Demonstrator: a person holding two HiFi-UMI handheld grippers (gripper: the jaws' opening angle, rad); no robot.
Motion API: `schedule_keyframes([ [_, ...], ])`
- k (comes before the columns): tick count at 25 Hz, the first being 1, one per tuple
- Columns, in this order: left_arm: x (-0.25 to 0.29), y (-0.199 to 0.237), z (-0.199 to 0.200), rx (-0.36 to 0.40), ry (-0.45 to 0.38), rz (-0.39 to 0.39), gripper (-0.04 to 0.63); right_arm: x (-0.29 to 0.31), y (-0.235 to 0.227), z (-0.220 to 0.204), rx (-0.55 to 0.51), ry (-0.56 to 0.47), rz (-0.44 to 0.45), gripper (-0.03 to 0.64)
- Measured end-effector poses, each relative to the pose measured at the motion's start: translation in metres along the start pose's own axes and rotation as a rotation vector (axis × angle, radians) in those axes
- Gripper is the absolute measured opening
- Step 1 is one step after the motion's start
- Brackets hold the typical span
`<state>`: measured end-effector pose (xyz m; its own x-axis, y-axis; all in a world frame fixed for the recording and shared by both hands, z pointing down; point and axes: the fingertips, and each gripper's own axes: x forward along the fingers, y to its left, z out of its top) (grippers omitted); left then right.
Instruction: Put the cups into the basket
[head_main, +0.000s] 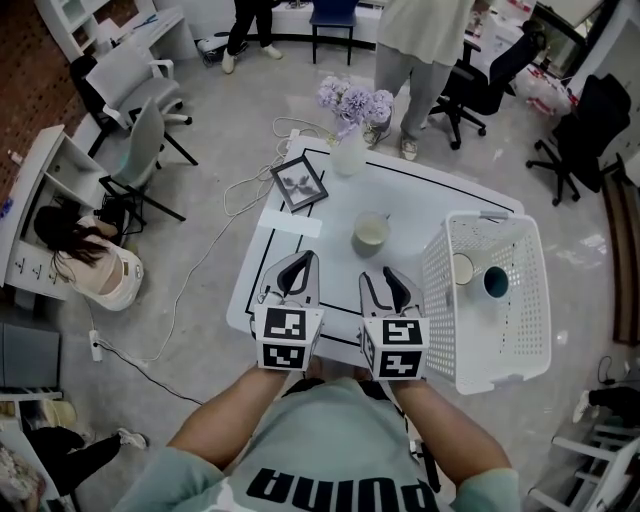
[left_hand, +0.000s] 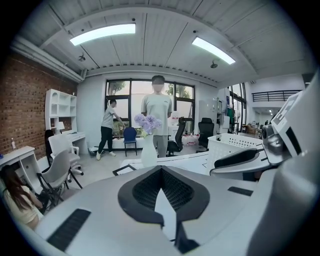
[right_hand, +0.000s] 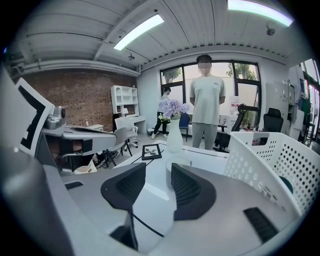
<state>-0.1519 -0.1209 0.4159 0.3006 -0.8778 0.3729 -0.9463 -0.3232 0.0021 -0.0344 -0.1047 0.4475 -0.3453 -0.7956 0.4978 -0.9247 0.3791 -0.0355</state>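
Cream-coloured and upright, the last cup (head_main: 371, 232) not yet in the basket (head_main: 440, 310) stands mouth up on the white counter (head_main: 400, 200), near the centre of the head view. In that frame it lies just above the right claw (head_main: 386, 276) and slightly to its left, near the tips but apart from them. The left claw (head_main: 298, 264) sits further off, below and to the left of the cup. The right hand is therefore the nearer one, and it is also the one next to the basket, whose mesh wall runs just beside it along the right of the frame. The cup is round with its long axis vertical, so I judge that a low approach from the side would take its wall between the jaws.

The right claw is released. In the right gripper view its dark pads (right_hand: 190, 187) stand apart, with only bare counter in the gap, and they touch nothing. The cup's pale rim shows beyond the tips, roughly in line with that gap. The gap looks narrower than the cup, so my guess is the jaws must spread further before going forward.

The left claw is clenched on nothing: in the left gripper view its pads meet at a point.

Two cups are already in the basket's upper part, a cream cup (head_main: 462, 268) and a teal cup (head_main: 495, 282) side by side. I cannot tell whether they stand upright or are tipped.
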Motion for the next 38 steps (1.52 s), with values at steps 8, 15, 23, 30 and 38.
schedule_keyframes([
  [8,0.018,0.004,-0.004,0.003,0.022,-0.005,0.006,0.028,-0.012,-0.008,0.018,0.048,0.005,0.267],
  [15,0.039,0.007,-0.01,0.008,0.044,-0.014,0.006,0.06,-0.027,-0.013,0.019,0.093,-0.013,0.324],
  [23,0.064,0.016,-0.015,0.005,0.069,-0.016,0.006,0.095,-0.043,-0.025,0.035,0.16,-0.038,0.355],
  [30,0.084,0.021,-0.018,-0.02,0.086,-0.026,0.006,0.118,-0.051,-0.032,0.048,0.196,-0.035,0.367],
  [38,0.101,0.033,-0.024,-0.042,0.104,-0.02,0.006,0.141,-0.059,-0.042,0.042,0.232,-0.027,0.394],
])
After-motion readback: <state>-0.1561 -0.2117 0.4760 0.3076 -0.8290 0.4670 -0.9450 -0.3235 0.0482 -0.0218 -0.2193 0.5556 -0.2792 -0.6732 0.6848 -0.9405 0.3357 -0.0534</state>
